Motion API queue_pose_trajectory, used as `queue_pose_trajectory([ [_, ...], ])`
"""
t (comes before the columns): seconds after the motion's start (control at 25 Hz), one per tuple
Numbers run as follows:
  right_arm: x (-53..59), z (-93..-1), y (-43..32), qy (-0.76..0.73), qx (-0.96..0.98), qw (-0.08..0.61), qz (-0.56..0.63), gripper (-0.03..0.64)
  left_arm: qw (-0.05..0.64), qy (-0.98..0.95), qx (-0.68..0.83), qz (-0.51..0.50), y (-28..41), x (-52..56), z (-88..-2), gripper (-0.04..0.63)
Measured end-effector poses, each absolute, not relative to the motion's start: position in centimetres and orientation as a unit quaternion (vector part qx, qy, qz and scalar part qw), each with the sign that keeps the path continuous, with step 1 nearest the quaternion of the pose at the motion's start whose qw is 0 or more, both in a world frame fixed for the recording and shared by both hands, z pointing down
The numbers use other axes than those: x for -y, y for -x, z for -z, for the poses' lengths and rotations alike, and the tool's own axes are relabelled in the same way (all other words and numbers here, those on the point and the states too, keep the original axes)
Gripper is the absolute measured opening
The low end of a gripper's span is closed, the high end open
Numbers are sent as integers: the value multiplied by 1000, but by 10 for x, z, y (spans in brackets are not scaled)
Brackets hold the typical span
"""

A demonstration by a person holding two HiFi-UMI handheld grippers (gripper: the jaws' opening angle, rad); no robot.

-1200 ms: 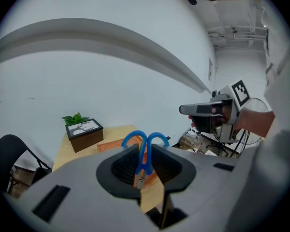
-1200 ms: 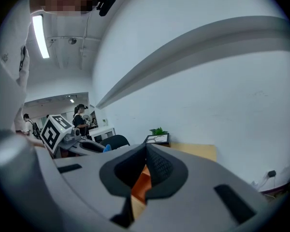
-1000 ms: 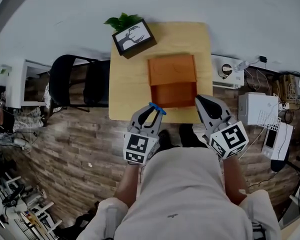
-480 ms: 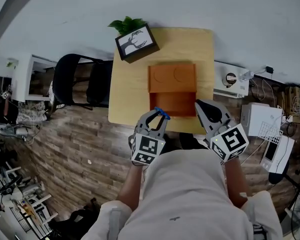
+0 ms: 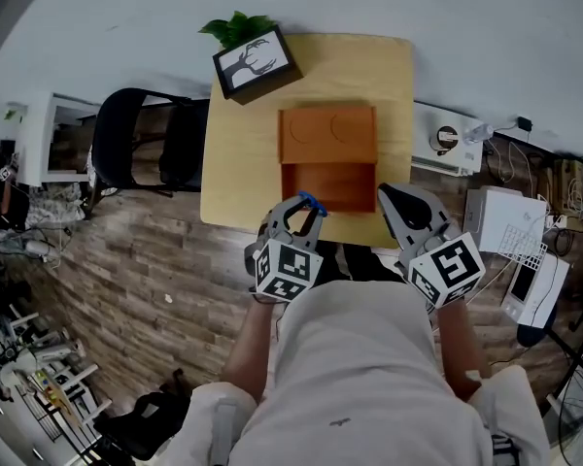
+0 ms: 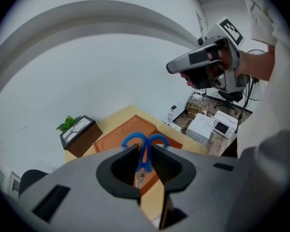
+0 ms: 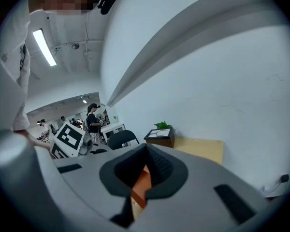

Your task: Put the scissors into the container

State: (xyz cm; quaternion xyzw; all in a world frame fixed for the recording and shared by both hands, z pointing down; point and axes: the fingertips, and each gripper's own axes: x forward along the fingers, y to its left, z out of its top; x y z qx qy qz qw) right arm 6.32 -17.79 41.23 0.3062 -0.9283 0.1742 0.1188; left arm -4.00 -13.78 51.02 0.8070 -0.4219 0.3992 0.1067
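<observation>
My left gripper [image 5: 298, 211] has its jaws clamped on the scissors [image 6: 144, 148]. The grip sits low, near the pivot, and the blue handle loops stick out ahead of the jaw tips. That is a narrow hold on slim metal, so as I see it the main risk is the scissors swivelling or sliding out if I tilt or move sharply.

The jaws hang over the near edge of the counter [image 5: 241, 178], just short of the container [image 5: 327, 140]. Letting go here would drop the scissors onto the counter or off it to the floor. Carried forward too low, the loops could catch the container's near wall and push it away, since nothing steadies it.

My right gripper [image 5: 394, 198] has its jaws together on nothing. It sits beside the container's near right corner without touching it.

The container is orange and lies straight ahead of both pairs of jaws. Its deeper tray is nearest the jaws, and a flat part with two round outlines lies beyond that. I see nothing in the tray, though its near wall hides a strip of the bottom.

Past the container, ahead and to the left, stands a framed picture [image 5: 252, 63] with a plant behind it.
</observation>
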Motion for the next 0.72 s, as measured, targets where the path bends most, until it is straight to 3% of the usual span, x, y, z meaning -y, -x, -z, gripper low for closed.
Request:
queue_pose_trajectory([
  [0.72,187,-438,-64,-327,914,148,-189,-2,112,-803,357,-463,45,155,-579,78],
])
